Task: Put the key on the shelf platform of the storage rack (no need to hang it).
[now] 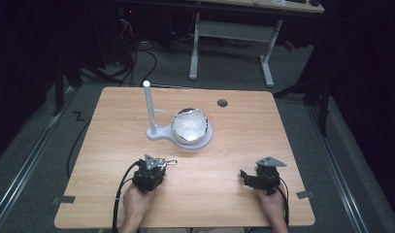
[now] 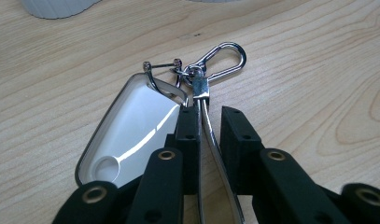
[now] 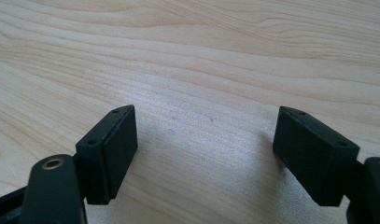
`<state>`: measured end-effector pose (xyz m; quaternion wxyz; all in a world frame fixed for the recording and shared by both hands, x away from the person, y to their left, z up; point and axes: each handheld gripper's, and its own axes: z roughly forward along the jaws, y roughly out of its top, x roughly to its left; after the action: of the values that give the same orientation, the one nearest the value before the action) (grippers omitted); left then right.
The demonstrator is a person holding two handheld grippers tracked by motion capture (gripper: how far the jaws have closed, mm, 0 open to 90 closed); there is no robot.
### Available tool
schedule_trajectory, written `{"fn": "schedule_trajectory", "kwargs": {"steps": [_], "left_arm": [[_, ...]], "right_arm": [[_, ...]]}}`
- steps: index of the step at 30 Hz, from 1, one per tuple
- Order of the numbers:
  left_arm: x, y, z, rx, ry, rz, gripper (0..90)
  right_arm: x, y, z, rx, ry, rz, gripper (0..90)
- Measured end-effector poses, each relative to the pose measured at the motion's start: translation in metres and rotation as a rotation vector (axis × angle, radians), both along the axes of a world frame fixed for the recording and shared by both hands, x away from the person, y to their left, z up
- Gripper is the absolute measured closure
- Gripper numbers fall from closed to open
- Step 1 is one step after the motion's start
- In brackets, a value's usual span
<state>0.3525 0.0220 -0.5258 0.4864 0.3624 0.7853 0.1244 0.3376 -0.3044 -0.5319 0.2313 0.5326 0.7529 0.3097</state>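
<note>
I count two grippers [image 1: 162,164] [image 1: 243,174], one key fob [image 2: 131,128], one carabiner clip [image 2: 222,60], one bowl [image 1: 189,125], one white stand [image 1: 150,114].

Left gripper [image 2: 210,116] narrowed, right gripper [image 3: 204,154] wide.

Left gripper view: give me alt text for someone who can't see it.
The left hand-held gripper has its black jaws nearly closed around a thin strap; whether both pads press it is unclear. The strap leads to a silver carabiner clip. A white key fob on the same ring lies left of the jaws on the wooden table.
</note>
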Motion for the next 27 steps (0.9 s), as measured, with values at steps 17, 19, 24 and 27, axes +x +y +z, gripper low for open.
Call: {"fn": "schedule_trajectory", "kwargs": {"steps": [17,19,24,27], "left_arm": [[-0.006,0.007,0.007,-0.013,-0.016,-0.026,86.8],[-0.007,0.007,0.009,-0.009,-0.023,-0.043,86.9],[-0.012,0.009,0.022,-0.012,-0.045,-0.062,87.0],[-0.013,0.013,0.03,-0.025,-0.061,-0.076,87.0]], "right_arm": [[0.0,0.0,0.0,0.0,-0.001,-0.001,22.3],[0.0,0.0,0.0,0.0,-0.001,-0.001,22.3],[0.0,0.0,0.0,0.0,0.0,0.0,22.3],[0.0,0.0,0.0,0.0,0.0,0.0,22.3]]}}
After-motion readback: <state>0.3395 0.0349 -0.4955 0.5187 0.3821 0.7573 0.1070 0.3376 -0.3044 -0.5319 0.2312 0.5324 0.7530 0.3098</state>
